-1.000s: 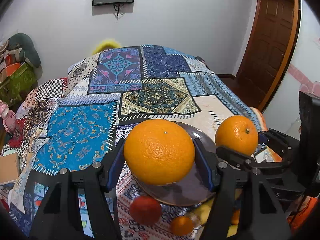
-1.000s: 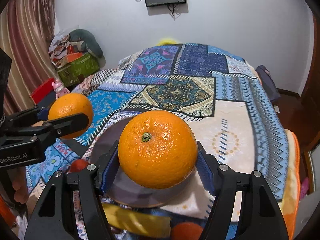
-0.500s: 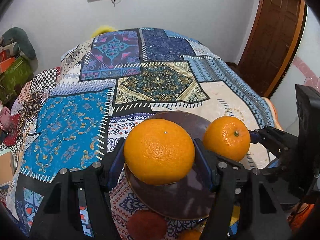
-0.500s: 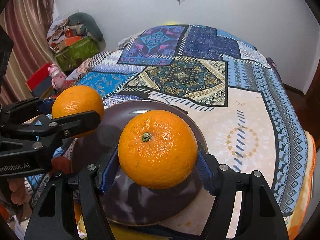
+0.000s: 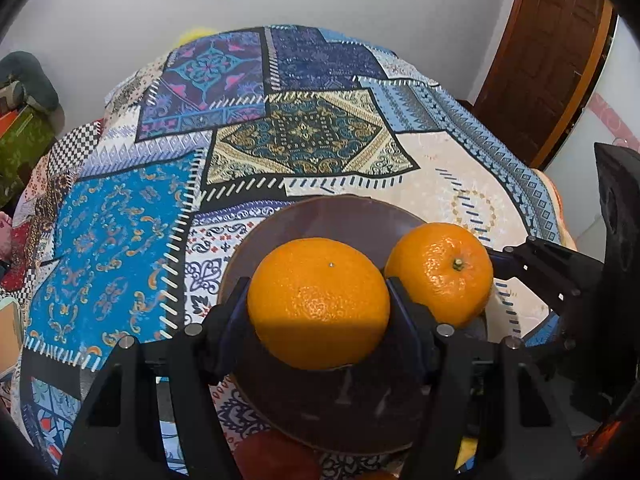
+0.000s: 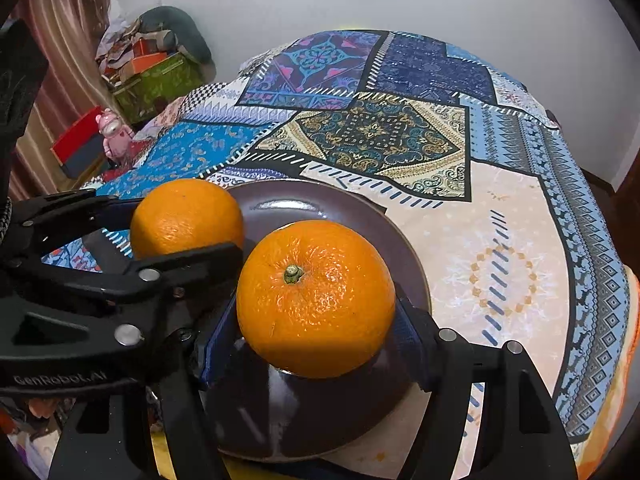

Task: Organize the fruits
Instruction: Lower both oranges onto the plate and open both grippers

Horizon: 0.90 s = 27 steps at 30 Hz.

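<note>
My left gripper [image 5: 318, 312] is shut on an orange [image 5: 318, 302] and holds it over the near half of a dark brown plate [image 5: 320, 216]. My right gripper [image 6: 316, 316] is shut on a second orange [image 6: 316, 300], stem end up, over the same plate [image 6: 320, 204]. The two oranges hang side by side, close together. The right gripper's orange shows in the left wrist view [image 5: 440, 274], and the left gripper's orange shows in the right wrist view [image 6: 186, 218]. The plate's middle is hidden under the fruit.
The plate lies on a bed with a patchwork cover [image 5: 120, 232]. A red fruit [image 5: 276, 456] lies at the near edge below the plate. A yellow fruit [image 6: 240, 470] peeks out under the plate. A wooden door [image 5: 548, 52] is at the right; boxes and clutter [image 6: 152, 76] stand at the left.
Both grippers have come down and forward with their oranges, from above the bed to low over the plate. The two oranges have moved closer together.
</note>
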Available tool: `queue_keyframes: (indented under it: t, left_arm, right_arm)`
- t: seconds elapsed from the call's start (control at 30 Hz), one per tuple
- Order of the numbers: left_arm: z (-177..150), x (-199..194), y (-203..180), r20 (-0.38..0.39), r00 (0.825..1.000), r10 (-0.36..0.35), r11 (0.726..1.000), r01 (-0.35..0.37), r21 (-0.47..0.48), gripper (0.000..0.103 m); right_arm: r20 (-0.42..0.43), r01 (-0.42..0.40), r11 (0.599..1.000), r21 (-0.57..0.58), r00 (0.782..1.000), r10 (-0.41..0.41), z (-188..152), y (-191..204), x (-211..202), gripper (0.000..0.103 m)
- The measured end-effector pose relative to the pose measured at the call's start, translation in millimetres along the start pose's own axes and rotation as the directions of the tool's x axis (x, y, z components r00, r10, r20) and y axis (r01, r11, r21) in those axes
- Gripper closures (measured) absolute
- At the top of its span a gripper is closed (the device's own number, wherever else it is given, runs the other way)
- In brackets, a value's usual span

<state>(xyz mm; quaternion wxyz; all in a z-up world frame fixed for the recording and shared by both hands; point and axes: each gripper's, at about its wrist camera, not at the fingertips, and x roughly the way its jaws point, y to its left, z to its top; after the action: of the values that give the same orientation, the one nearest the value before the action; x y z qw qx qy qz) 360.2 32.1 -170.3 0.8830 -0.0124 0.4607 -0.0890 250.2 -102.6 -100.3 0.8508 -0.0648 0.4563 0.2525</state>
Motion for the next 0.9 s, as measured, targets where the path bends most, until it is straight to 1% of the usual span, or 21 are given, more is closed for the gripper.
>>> queue_keyframes:
  t: [0.3, 0.4, 0.47, 0.53, 0.6, 0.77, 0.9]
  left_arm:
    - [-3, 14, 5, -0.049, 0.999, -0.021, 0.999, 0.019, -0.034, 0.038]
    - [-2, 6, 3, -0.016, 1.0, -0.007, 1.0, 0.006, -0.02, 0.038]
    - [-1, -2, 1, 0.009, 1.0, -0.005, 1.0, 0.005, -0.004, 0.036]
    - [0, -7, 0, 0.013, 1.0, -0.005, 1.0, 0.005, -0.004, 0.035]
    - [0, -13, 2, 0.022, 1.0, -0.006, 1.0, 0.006, -0.015, 0.035]
    - [-1, -39, 3, 0.075, 0.997, 0.024, 0.999, -0.022, -0.027, 0.035]
    - [-8, -70, 0, 0.139, 0.988, 0.069, 0.998, -0.069, -0.003, 0.033]
  right_arm:
    - [-0.056, -0.005, 1.0, 0.004, 0.998, 0.006, -2, -1, 9, 0.036]
    - [-0.079, -0.028, 0.999, 0.028, 0.996, 0.03, -2, -4, 12, 0.035]
    - [-0.053, -0.017, 0.999, 0.042, 0.998, 0.02, -1, -6, 7, 0.034]
    - [-0.027, -0.006, 0.999, 0.047, 1.0, 0.008, 1, -8, 0, 0.033]
    - [-0.016, 0.001, 0.999, 0.043, 1.0, 0.0, 2, -8, -7, 0.029]
    - [0.039, 0.029, 0.999, 0.044, 0.999, -0.031, 2, -12, -36, 0.026]
    - [0.099, 0.053, 0.997, 0.049, 0.993, -0.057, 0, -16, -64, 0.023]
